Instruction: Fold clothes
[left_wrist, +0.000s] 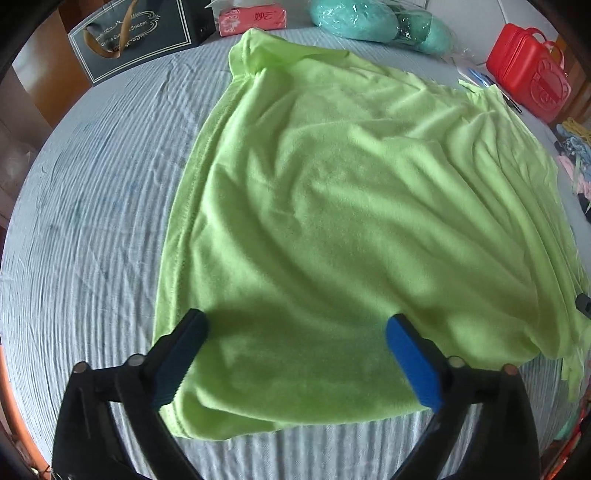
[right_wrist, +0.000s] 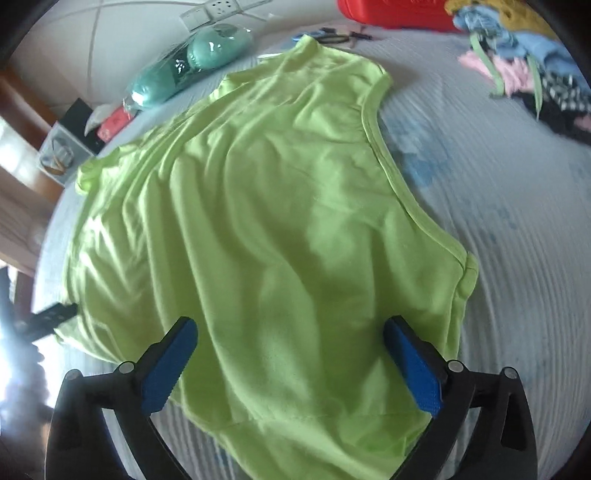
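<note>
Lime-green top (left_wrist: 332, 206) lies spread out flat on the bed (left_wrist: 92, 221), on its ribbed pale-blue cover, one layer wide, loosely wrinkled, no fold that I can make out. It sits mid-bed so both my claws can reach an edge; clutter is pushed to the far rim: dark gift bag (left_wrist: 129, 33), pink tissue pack (left_wrist: 253, 18), teal wrapped bundles (left_wrist: 369, 20), red case (left_wrist: 528, 81), and a heap of other clothes (right_wrist: 517, 62) off to my right. Left claw (left_wrist: 295, 354) is spread wide, holding nothing, low over the near edge of the top, fingers straddling the cloth near one corner. Right claw (right_wrist: 290, 362) is also spread wide and empty, low over the near edge at its side, close by the armhole trim (right_wrist: 402, 184). Both point forward along the garment, angled down. Spread flat like this fits either laid out ready for folding or opened back out; I can't tell which.
</note>
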